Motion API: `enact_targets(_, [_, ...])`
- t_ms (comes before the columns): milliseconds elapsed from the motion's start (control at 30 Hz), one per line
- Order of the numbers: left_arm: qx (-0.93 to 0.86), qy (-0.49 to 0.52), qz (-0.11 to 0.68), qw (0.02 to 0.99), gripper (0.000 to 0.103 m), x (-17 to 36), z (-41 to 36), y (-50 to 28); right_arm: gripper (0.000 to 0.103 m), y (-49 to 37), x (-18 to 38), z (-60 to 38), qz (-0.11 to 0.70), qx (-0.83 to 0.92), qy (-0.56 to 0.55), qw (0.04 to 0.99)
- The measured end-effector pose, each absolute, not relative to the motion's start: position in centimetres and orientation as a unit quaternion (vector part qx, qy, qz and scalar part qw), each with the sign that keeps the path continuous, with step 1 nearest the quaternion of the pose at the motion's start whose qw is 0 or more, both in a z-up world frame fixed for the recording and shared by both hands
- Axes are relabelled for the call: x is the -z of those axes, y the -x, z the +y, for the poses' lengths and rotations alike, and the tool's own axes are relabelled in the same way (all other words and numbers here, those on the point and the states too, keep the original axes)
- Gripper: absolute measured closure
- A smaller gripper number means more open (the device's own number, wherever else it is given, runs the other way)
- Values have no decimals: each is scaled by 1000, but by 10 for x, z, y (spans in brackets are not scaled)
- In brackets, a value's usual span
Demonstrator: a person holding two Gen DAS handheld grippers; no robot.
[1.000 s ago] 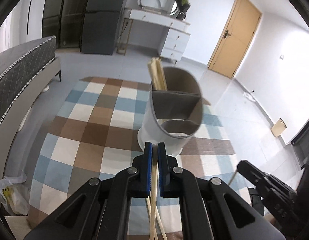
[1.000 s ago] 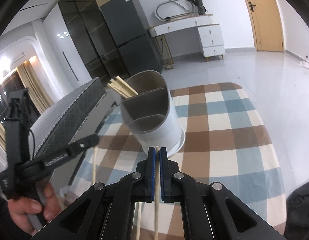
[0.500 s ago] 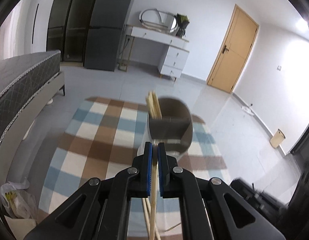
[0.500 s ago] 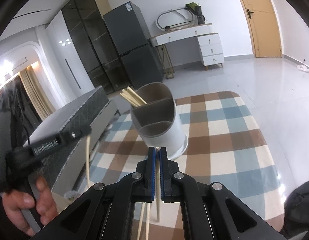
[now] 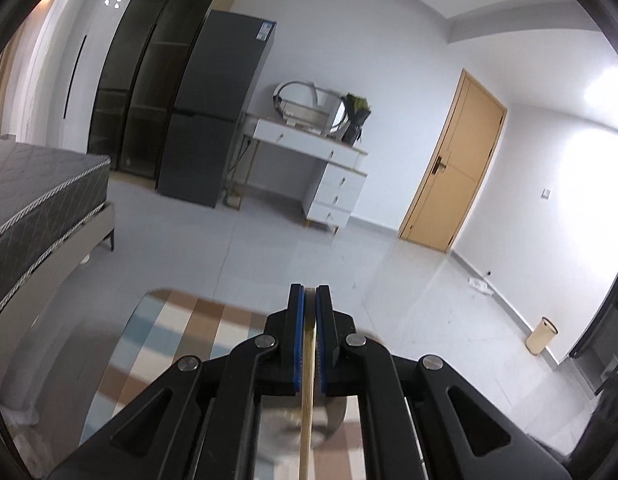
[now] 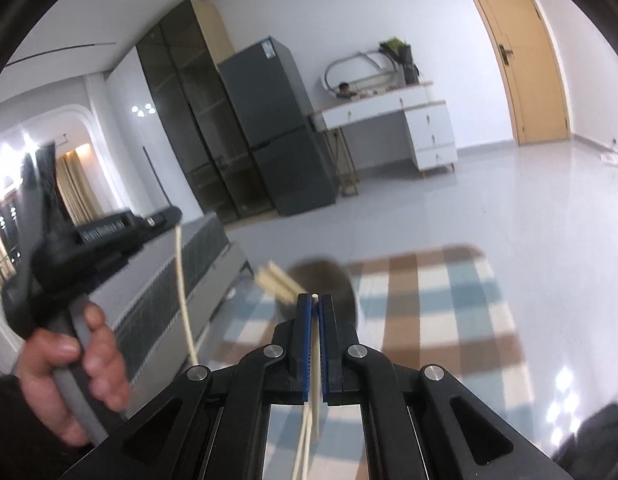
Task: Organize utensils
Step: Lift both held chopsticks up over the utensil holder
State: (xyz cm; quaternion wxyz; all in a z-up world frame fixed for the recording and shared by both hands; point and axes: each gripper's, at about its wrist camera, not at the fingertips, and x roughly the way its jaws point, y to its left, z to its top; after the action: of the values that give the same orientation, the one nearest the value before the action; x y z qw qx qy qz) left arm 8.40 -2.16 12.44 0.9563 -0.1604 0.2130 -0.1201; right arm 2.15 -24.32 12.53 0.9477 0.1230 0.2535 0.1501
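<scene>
Holder [image 6: 325, 292] sat on the rug [image 6: 437, 300], low and ahead of the right gripper [image 6: 315, 344], blurred, with chopsticks [image 6: 277, 280] already standing in it. That gripper was clamped on a chopstick [image 6: 316, 368] running lengthwise between its jaws. Left gripper [image 5: 309, 340], closed likewise on its stick [image 5: 307, 400], stood above and left of the holder. Right appeared nearer.

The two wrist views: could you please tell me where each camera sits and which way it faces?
Left wrist: on the left claw, facing along the fingers across the floor to the door; a chopstick is clamped.
Right wrist: on the right claw, facing the holder; left hand shows.
Shared: fridge, dresser, door, rug.
</scene>
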Motion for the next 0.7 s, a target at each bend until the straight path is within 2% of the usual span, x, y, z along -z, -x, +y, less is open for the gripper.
enact_targets(200, [115, 161, 179, 964, 102, -133, -27, -126, 100, -68, -178, -244, 224, -165, -106, 955])
enact_targets(367, [107, 158, 172, 966, 102, -117, -27, -160, 100, -111, -203, -234, 207, -178, -92, 958])
enact_targets(700, [104, 176, 180, 962, 102, -99, -27, -191, 100, -167, -185, -207, 218, -195, -72, 954])
